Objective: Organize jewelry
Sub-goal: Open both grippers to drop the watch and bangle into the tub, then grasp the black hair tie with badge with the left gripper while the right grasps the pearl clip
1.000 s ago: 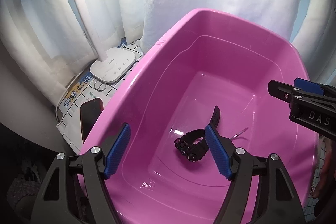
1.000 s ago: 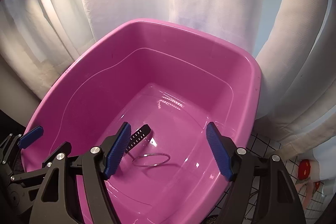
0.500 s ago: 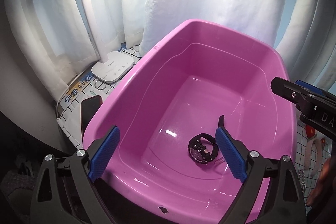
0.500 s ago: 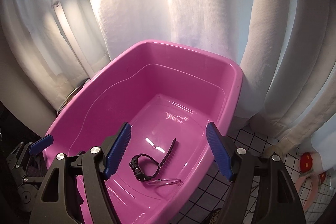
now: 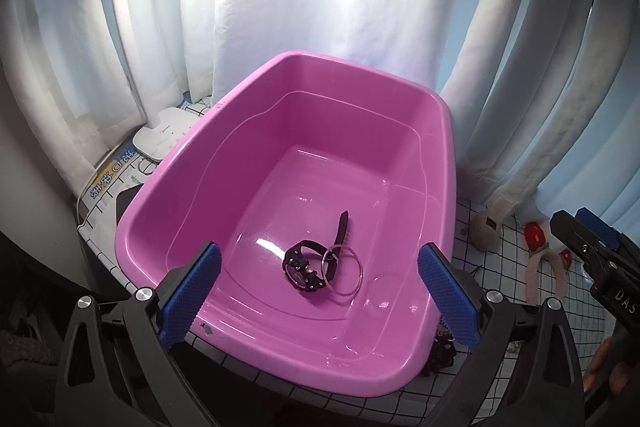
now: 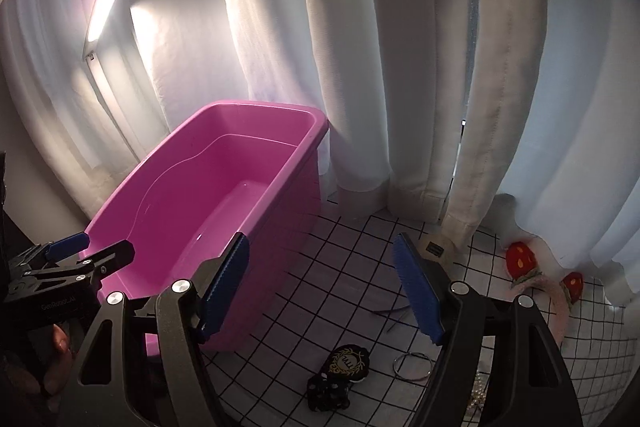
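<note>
Left wrist view looks down into the pink tub (image 5: 436, 131), where a black watch (image 5: 308, 263) lies on the bottom with a thin metal ring (image 5: 344, 269) overlapping it, and the left gripper (image 5: 320, 297) hangs above, fingers wide and holding nothing. Right wrist view has the right gripper (image 6: 320, 287), fingers wide too, over the checked desk (image 6: 340, 267) beside the tub, near another metal ring (image 6: 412, 367), a black oval brooch (image 6: 348, 363) and a red-tipped hairband (image 6: 536, 283).

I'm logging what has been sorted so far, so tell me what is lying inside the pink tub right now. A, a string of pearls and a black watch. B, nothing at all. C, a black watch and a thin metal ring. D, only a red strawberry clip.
C: the left wrist view shows a black watch and a thin metal ring overlapping on the floor of the pink tub.
</note>
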